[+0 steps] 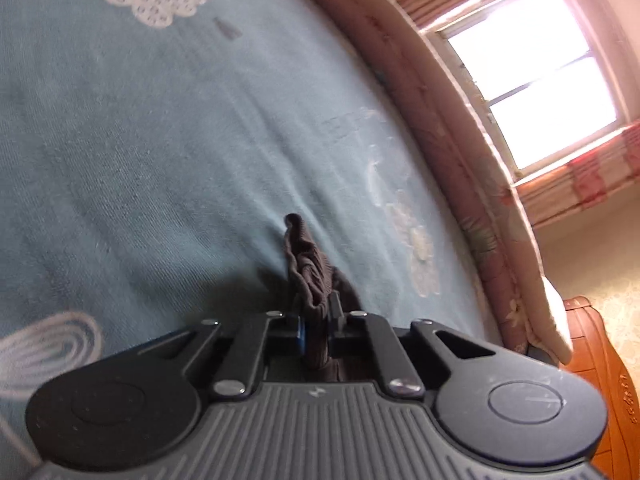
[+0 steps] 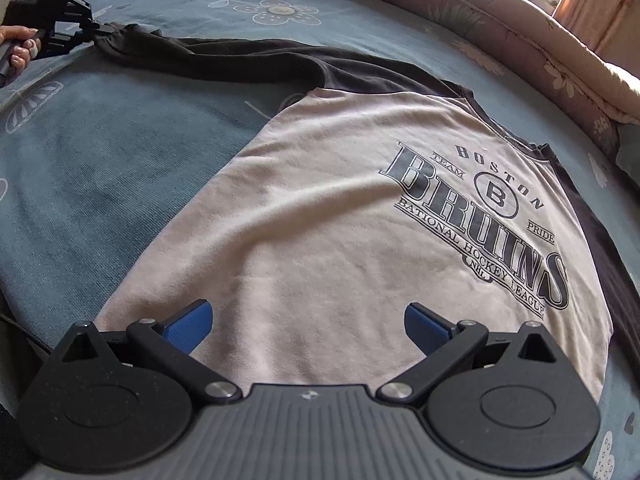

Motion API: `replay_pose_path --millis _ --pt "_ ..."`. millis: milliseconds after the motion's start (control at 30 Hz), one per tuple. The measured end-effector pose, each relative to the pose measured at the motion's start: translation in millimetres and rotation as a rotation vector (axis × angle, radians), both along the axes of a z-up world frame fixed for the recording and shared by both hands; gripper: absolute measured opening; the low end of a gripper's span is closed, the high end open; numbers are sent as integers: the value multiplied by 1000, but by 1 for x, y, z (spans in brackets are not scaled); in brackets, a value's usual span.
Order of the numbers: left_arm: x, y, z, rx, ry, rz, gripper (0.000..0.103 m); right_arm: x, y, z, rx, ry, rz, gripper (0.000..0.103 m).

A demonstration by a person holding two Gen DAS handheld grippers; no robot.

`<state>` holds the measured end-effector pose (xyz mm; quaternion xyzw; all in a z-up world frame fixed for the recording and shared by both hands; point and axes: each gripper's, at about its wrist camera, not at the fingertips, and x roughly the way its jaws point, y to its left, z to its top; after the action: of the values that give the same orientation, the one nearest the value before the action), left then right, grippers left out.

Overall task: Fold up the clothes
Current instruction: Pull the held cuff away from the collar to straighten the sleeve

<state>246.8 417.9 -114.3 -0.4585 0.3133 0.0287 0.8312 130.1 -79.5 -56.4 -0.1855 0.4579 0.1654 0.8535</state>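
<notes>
A long-sleeved shirt (image 2: pixel 320 208) with a pale body, black sleeves and a Boston Bruins print lies flat on the blue bedspread (image 2: pixel 100 168). Its left sleeve (image 2: pixel 224 60) stretches out toward the far left. There my left gripper (image 2: pixel 102 30) is shut on the sleeve's cuff, held by a person's hand (image 2: pixel 18 46). In the left wrist view the bunched dark cuff (image 1: pixel 306 264) sticks out from between the closed jaws of the left gripper (image 1: pixel 318 320). My right gripper (image 2: pixel 308 320) stands open just above the shirt's hem, nothing between its blue pads (image 2: pixel 188 326).
A quilted floral bolster (image 2: pixel 520 52) runs along the bed's far edge, also visible as the pinkish bolster (image 1: pixel 460 168). A bright window (image 1: pixel 532 92) with striped curtains lies beyond it. A wooden bed frame (image 1: pixel 600 360) shows at the lower right.
</notes>
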Motion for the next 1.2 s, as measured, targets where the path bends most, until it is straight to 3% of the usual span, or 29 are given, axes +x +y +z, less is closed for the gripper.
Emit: replay_pose_path --millis 100,233,400,467,600,733,833,933,1000,1100,1200 --pt "-30 -6 7 33 -3 -8 8 2 -3 -1 9 8 -16 103" --pt "-60 5 6 106 79 -10 12 2 1 -3 7 11 -2 103" --pt "-77 13 38 307 146 -1 20 -1 6 -1 5 2 21 103" --pt "-71 11 51 338 116 -32 29 0 6 -1 6 6 20 103" --pt "-36 -13 61 379 62 -164 30 2 8 -3 -2 6 20 103" --pt "16 -41 42 427 60 -318 39 1 9 0 -6 3 21 103" --pt "44 -53 20 527 120 -379 43 0 8 1 -18 -3 25 103" --pt "50 -52 16 606 146 -375 42 2 5 2 -18 -3 15 103" --pt "45 -47 21 600 123 -381 44 5 4 0 -17 4 10 103" --pt "39 -37 25 592 111 -423 57 10 4 -4 -7 13 9 103" --pt "39 -33 22 585 115 -457 58 13 7 -7 -1 21 18 103"
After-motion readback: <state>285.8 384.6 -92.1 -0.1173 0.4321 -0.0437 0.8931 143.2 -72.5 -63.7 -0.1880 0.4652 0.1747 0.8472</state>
